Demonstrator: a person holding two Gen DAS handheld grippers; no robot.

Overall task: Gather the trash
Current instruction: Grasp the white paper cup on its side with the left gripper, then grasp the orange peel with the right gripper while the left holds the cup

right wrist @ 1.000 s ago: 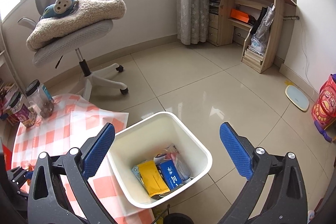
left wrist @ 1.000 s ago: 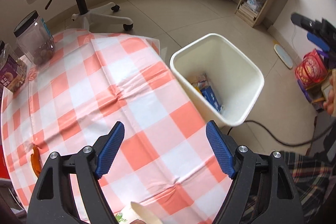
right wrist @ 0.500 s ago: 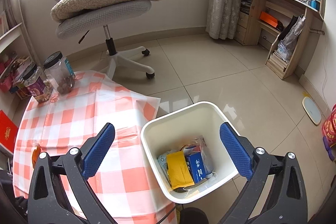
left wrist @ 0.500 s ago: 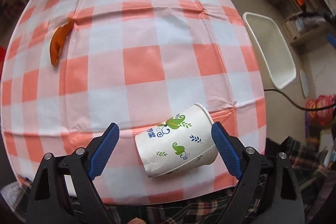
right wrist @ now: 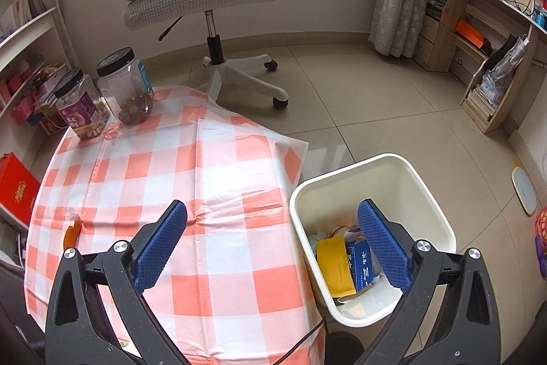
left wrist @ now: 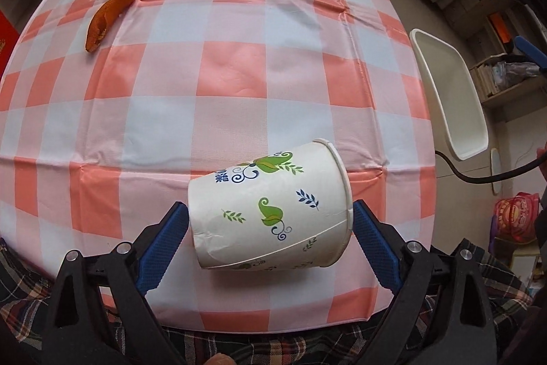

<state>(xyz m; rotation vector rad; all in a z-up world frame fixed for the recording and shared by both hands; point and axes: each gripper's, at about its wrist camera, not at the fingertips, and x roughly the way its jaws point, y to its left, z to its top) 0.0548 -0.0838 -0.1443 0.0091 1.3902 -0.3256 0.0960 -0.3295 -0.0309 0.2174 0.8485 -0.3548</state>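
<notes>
Left gripper (left wrist: 270,224) spread wide, one paper cup (left wrist: 270,207) lying on its side between the pads, lower centre of frame. Cup's long axis runs across the gap, rim toward right pad; contact unclear. One orange peel (left wrist: 107,17) upper left, well apart. Right gripper (right wrist: 271,240) spread, empty, above one white bin (right wrist: 424,194). Left is nearer the cup.

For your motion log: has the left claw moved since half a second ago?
Yes. The left claw has closed in on the paper cup, which sits lower and larger against the checked tablecloth.
</notes>
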